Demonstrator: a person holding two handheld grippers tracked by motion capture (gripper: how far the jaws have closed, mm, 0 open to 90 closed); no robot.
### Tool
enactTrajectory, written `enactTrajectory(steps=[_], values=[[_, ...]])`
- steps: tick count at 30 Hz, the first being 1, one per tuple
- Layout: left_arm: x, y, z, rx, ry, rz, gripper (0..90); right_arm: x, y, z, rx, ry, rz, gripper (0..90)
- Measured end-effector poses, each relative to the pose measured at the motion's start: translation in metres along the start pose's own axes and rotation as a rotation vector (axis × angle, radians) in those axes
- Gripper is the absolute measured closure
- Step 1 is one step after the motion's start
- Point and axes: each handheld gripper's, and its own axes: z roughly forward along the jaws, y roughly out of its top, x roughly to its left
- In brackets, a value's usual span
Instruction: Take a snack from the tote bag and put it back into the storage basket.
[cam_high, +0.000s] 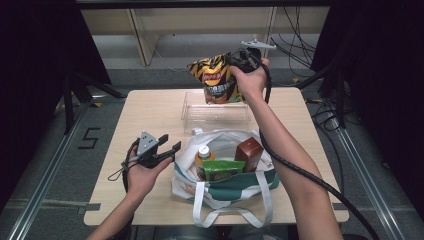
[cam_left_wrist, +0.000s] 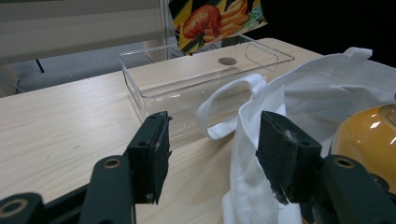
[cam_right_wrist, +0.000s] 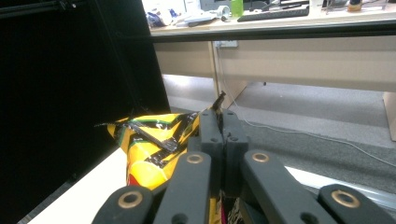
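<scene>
A yellow, black and orange snack bag (cam_high: 216, 79) hangs in the air above the clear plastic bin (cam_high: 216, 113) at the table's far middle; my right gripper (cam_high: 235, 61) is shut on the bag's top edge (cam_right_wrist: 159, 140). The bag's lower corner (cam_left_wrist: 215, 21) also shows in the left gripper view above the bin (cam_left_wrist: 196, 79). My left gripper (cam_high: 169, 142) is open and empty, held just left of the white and green tote bag (cam_high: 227, 185). Between its jaws (cam_left_wrist: 212, 144) I see the tote's white handle (cam_left_wrist: 238, 93) and bare table.
The tote holds an orange-capped bottle (cam_high: 203, 154), a brown box (cam_high: 249, 152) and a green packet (cam_high: 220, 170). The bottle's yellow body (cam_left_wrist: 369, 135) sits close to my left gripper's right jaw. A black cable (cam_high: 300, 170) trails along the right forearm. Dark curtains flank the table (cam_high: 145, 115).
</scene>
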Motion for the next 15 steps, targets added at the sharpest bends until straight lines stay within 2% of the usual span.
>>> enactTrajectory(steps=[5,8,9,12,13,15], values=[[0.0,0.0,0.0,0.001,-0.004,0.003,43.4,0.001,0.0,0.003,0.004,0.006,-0.002,90.0],[0.0,0.0,0.001,0.001,-0.005,-0.015,43.4,0.001,0.0,0.006,0.013,0.012,-0.01,90.0],[0.0,0.0,0.001,0.001,-0.006,-0.013,43.4,0.002,-0.001,0.006,0.018,0.007,0.005,90.0],[0.0,0.0,0.0,0.001,-0.004,-0.01,43.4,0.001,-0.001,0.008,0.019,0.012,-0.007,90.0],[0.001,0.0,0.001,-0.01,-0.013,-0.002,43.4,0.001,-0.001,0.009,0.025,0.007,0.009,90.0],[0.002,0.0,0.001,-0.008,-0.01,0.001,43.4,0.0,-0.002,0.011,0.027,0.004,0.005,90.0]])
